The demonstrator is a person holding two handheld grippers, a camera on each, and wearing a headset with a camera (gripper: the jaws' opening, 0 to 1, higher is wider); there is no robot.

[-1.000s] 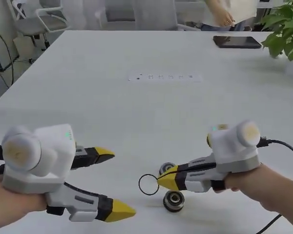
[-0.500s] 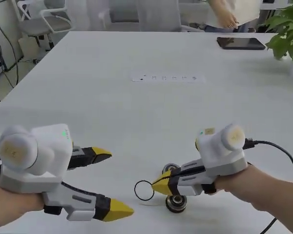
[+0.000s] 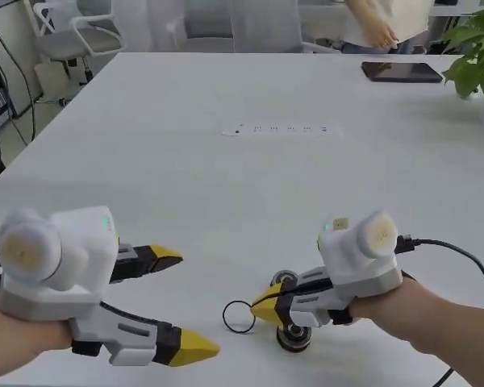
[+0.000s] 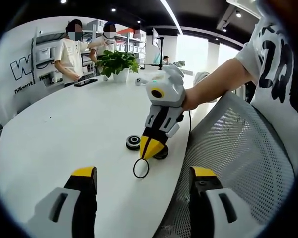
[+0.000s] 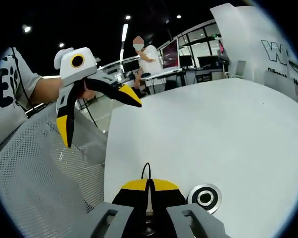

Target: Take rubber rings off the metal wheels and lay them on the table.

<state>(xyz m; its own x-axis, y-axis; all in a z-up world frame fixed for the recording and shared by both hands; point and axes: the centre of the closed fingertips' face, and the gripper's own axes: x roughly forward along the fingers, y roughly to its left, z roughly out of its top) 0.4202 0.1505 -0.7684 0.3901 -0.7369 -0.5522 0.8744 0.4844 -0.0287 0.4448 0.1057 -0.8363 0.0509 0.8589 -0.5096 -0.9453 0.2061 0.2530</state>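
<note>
My right gripper is shut on a thin black rubber ring, held low over the white table near its front edge. Two metal wheels lie right by it: one behind the jaws, one in front. The left gripper view has the ring hanging from the right gripper, with a wheel beside it. In the right gripper view the ring stands edge-on above the closed jaws, a wheel to the right. My left gripper is open and holds nothing, left of the ring.
A flush socket strip sits mid-table. A black tablet and a green plant are at the far right, with a person and office chairs beyond the far edge. A mesh chair is near me.
The right gripper has shifted slightly left and nearer to me with the ring still in its jaws. The left gripper has stayed put.
</note>
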